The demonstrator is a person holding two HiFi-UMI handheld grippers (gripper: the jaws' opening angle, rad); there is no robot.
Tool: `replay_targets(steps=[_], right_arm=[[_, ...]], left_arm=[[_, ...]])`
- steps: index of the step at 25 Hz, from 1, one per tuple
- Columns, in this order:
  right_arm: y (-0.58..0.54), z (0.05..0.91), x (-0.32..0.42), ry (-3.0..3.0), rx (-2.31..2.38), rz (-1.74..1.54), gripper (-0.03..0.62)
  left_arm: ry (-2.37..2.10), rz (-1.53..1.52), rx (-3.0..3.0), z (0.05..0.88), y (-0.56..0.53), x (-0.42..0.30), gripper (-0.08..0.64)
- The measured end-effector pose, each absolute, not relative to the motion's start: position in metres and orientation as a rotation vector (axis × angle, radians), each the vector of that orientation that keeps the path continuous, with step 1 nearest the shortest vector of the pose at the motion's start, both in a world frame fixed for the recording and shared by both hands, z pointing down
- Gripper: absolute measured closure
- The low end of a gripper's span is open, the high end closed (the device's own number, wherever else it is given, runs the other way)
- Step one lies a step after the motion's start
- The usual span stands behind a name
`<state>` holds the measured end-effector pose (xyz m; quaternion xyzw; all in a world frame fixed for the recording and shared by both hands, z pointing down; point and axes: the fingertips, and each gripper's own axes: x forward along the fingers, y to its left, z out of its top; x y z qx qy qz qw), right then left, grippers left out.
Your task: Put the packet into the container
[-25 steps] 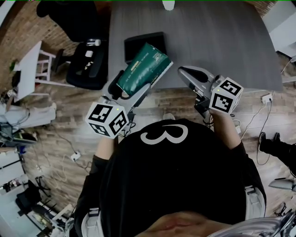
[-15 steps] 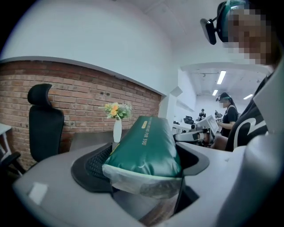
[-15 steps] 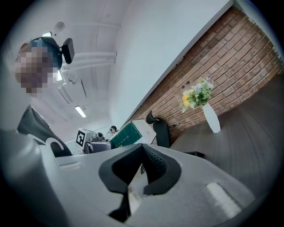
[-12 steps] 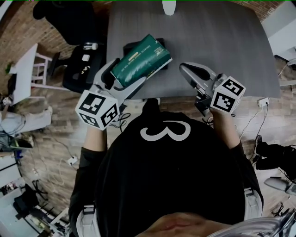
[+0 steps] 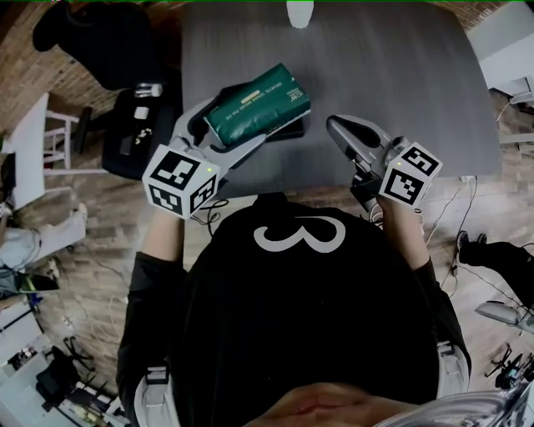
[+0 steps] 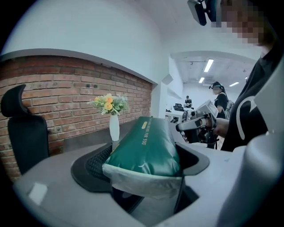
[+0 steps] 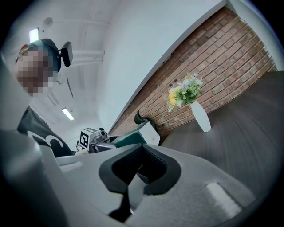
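Observation:
The green packet (image 5: 259,104) hangs over the near left part of the grey table (image 5: 392,75), with my left gripper (image 5: 244,127) shut on its near end. Under it lies the black container (image 5: 294,130), mostly hidden, with only its near edge showing. In the left gripper view the packet (image 6: 146,148) fills the space between the jaws of the left gripper (image 6: 142,179), its pale sealed end towards the camera. My right gripper (image 5: 338,129) sits to the right of the packet, over the table's near edge, shut and empty. In its own view the right gripper (image 7: 141,174) has pads that nearly meet.
A white vase with flowers (image 5: 299,10) stands at the table's far edge, in front of a brick wall (image 6: 66,93). A black office chair (image 5: 92,42) and a black stool (image 5: 133,138) stand left of the table. Cables lie on the wooden floor (image 5: 92,242).
My left gripper has carried the packet forward from the table's near edge to above the black container. The right gripper has hardly moved.

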<state>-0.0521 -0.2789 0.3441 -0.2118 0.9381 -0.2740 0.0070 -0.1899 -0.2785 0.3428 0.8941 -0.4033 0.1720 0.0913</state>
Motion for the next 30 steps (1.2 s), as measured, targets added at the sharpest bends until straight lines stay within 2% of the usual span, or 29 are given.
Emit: replay_targets(steps=[9,30], right_arm=[[-0.298,0.375,-0.045,2.862,-0.76,-0.996,0.592],[-0.307,0.41,-0.033,2.788,-0.862,-1.137,0.591]], left_arm=[[-0.976,0.707,2.713,0.388,-0.298,-0.187,0.098],[-0.679,0.911,2.735,0.466,-0.311,-0.177,0.098]])
